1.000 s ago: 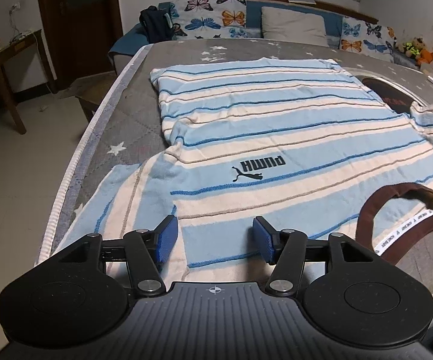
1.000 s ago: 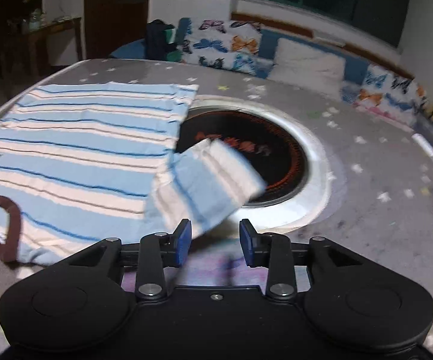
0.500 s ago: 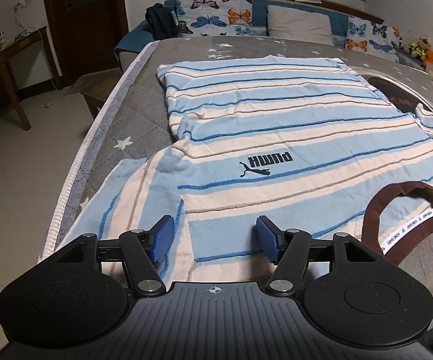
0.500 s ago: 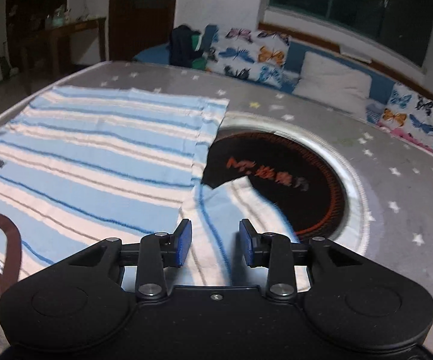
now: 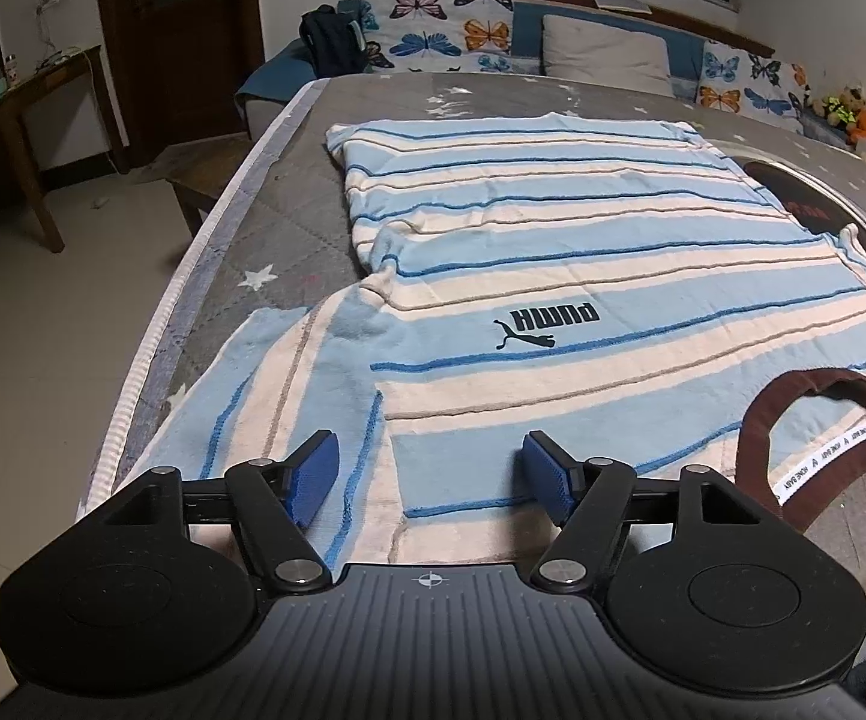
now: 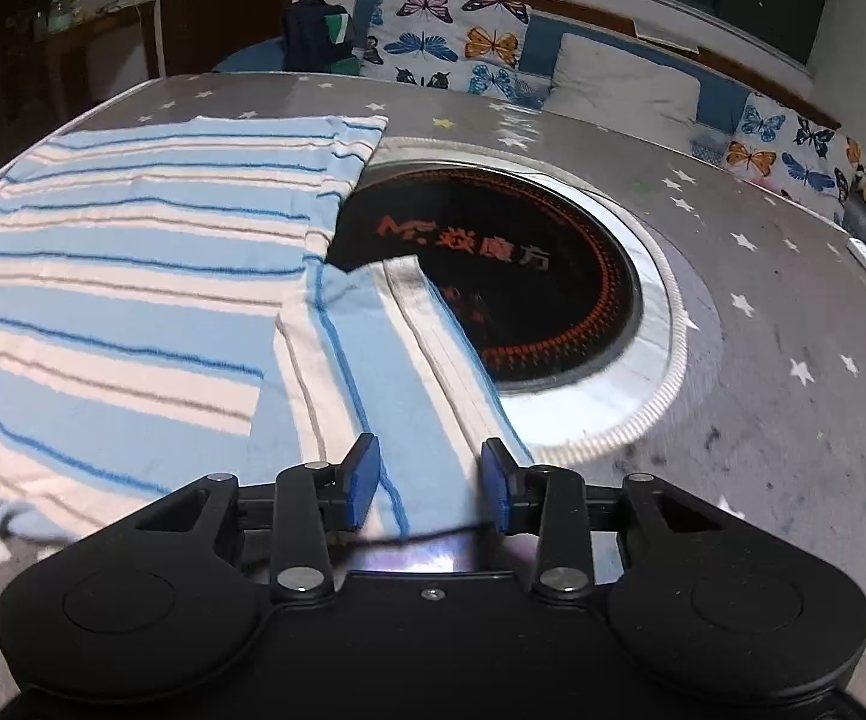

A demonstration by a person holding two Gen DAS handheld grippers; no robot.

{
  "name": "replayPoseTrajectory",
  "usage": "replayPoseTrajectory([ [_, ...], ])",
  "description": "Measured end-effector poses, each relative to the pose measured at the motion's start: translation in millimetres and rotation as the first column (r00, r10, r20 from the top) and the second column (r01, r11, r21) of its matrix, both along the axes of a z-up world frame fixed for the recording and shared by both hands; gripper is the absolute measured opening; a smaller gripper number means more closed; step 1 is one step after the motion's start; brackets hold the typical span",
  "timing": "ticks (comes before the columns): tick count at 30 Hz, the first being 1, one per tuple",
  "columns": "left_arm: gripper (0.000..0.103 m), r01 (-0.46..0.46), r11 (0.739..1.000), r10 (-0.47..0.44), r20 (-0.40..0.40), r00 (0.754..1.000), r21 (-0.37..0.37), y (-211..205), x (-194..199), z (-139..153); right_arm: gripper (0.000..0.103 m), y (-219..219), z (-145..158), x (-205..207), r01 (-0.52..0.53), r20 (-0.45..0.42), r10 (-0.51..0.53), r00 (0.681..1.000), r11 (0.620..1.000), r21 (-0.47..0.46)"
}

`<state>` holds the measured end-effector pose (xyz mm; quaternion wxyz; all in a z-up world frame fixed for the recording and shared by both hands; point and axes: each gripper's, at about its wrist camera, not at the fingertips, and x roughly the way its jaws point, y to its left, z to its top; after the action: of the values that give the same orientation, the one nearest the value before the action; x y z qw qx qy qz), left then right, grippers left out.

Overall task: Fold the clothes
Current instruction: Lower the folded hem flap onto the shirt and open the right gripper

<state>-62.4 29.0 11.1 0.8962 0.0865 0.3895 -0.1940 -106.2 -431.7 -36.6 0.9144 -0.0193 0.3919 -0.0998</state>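
Note:
A light-blue and cream striped T-shirt (image 5: 553, 264) with a black logo and a brown collar (image 5: 817, 450) lies spread flat on a grey star-print table cover (image 5: 288, 228). My left gripper (image 5: 426, 474) is open, low over the shoulder and left sleeve (image 5: 264, 396). In the right wrist view the shirt body (image 6: 120, 276) lies at the left, and its right sleeve (image 6: 384, 360) lies partly over a round black hotplate (image 6: 529, 288). My right gripper (image 6: 429, 474) is open with the sleeve end between its fingers.
The table's left edge (image 5: 150, 348) drops to a tiled floor. A bench with butterfly cushions (image 5: 463, 30) and a dark bag (image 5: 330, 42) stands behind the table. A wooden side table (image 5: 18, 114) is at the far left.
My right gripper has moved forward over the right sleeve, which now lies flat between its fingers. My left gripper has shifted slightly left, staying open.

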Motion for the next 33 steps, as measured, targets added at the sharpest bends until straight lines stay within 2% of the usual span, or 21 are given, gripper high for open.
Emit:
replayPoseTrajectory([
  [2,0.069,-0.007,1.000,0.007,0.000,1.000,0.006,0,0,1,0.044,-2,2,-4,0.009,0.000,-0.009,1.000,1.000,0.006],
  [6,0.069,-0.024,0.999,0.024,0.011,1.000,0.028,6,-1,3,0.045,-16,4,-9,0.064,0.013,-0.064,0.998,0.998,0.019],
  [11,0.069,-0.086,0.996,0.086,-0.007,0.996,0.013,21,1,4,0.046,-33,4,-18,0.111,0.032,-0.114,0.993,0.991,0.076],
  [15,0.069,-0.080,0.997,0.080,-0.005,0.997,0.000,20,-2,9,0.048,-25,10,-19,0.076,0.078,-0.082,0.994,0.994,0.080],
  [19,0.069,-0.046,0.999,0.045,0.021,0.999,0.029,10,-8,10,0.054,-12,11,-16,0.012,0.083,-0.018,0.996,0.997,0.072],
  [22,0.069,-0.052,0.998,0.052,0.009,0.999,0.038,8,-7,6,0.055,-5,3,-10,-0.013,0.053,0.010,0.999,0.998,0.056],
  [29,0.070,-0.064,0.997,0.062,0.026,0.998,0.053,10,-8,1,0.060,-3,2,-11,-0.016,0.036,0.015,0.999,1.000,0.016],
  [33,0.070,-0.087,0.995,0.086,0.020,0.996,0.052,13,-5,2,0.062,-11,4,-15,0.019,0.055,-0.022,0.998,0.998,0.053],
])
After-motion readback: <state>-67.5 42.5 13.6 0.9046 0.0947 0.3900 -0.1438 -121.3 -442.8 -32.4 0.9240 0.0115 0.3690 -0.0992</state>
